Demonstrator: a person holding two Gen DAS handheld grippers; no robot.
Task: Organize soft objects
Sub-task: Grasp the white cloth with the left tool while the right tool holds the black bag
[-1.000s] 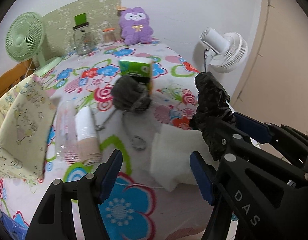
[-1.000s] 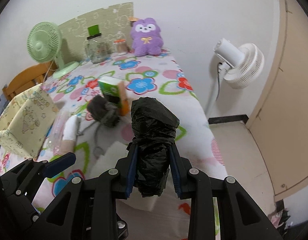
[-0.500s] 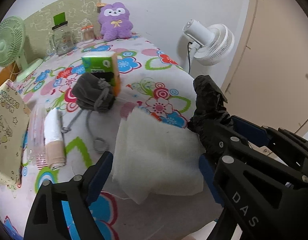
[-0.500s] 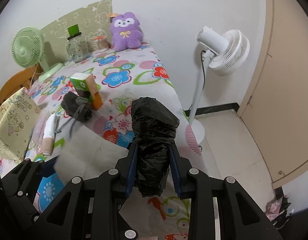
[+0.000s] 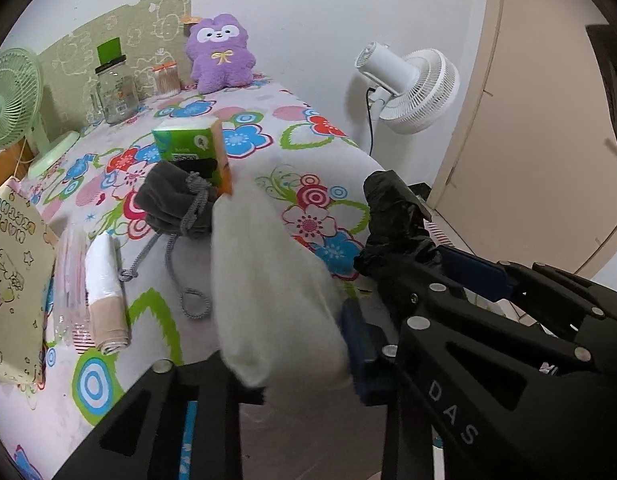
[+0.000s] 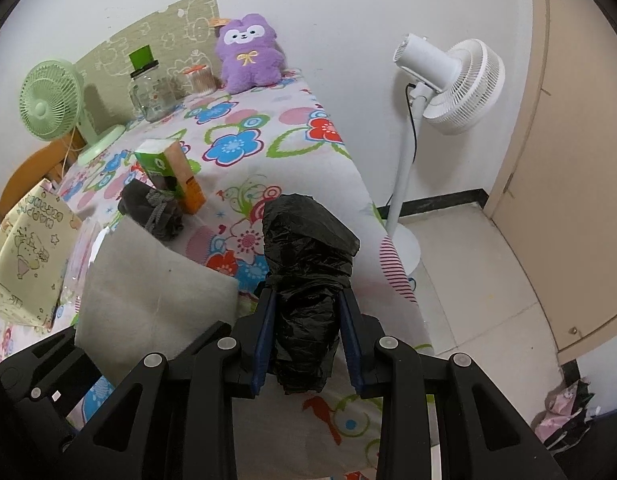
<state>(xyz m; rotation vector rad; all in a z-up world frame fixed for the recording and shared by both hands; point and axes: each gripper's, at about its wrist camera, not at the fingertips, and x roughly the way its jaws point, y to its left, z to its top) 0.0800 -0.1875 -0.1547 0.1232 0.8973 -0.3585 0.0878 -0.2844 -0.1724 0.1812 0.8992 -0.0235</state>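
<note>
A white cloth [image 5: 268, 288] stands bunched and lifted off the flowered tablecloth [image 5: 308, 152]. My left gripper [image 5: 292, 356] is closing on its lower end, and the blue pad [image 5: 358, 344] on the right side presses into it. In the right wrist view the same cloth [image 6: 148, 292] rises at the lower left. My right gripper [image 6: 306, 320] is shut on a crumpled black plastic bag roll [image 6: 308, 248], held above the table's near right edge. The black roll [image 5: 392, 216] also shows at the right of the left wrist view.
A grey drawstring pouch [image 5: 172, 204] leans on a green tissue box [image 5: 192, 148] mid-table. A white and beige roll [image 5: 104, 292] and a yellow gift bag [image 5: 12, 288] lie at the left. A purple plush [image 5: 220, 54], glass jar [image 5: 116, 88] and green fan [image 5: 8, 100] stand at the back. A white standing fan [image 6: 448, 80] is on the floor at the right.
The left jaws went from wide apart around the flat white cloth to closed in on it. The cloth now stands bunched up. The right gripper keeps its hold on the black roll.
</note>
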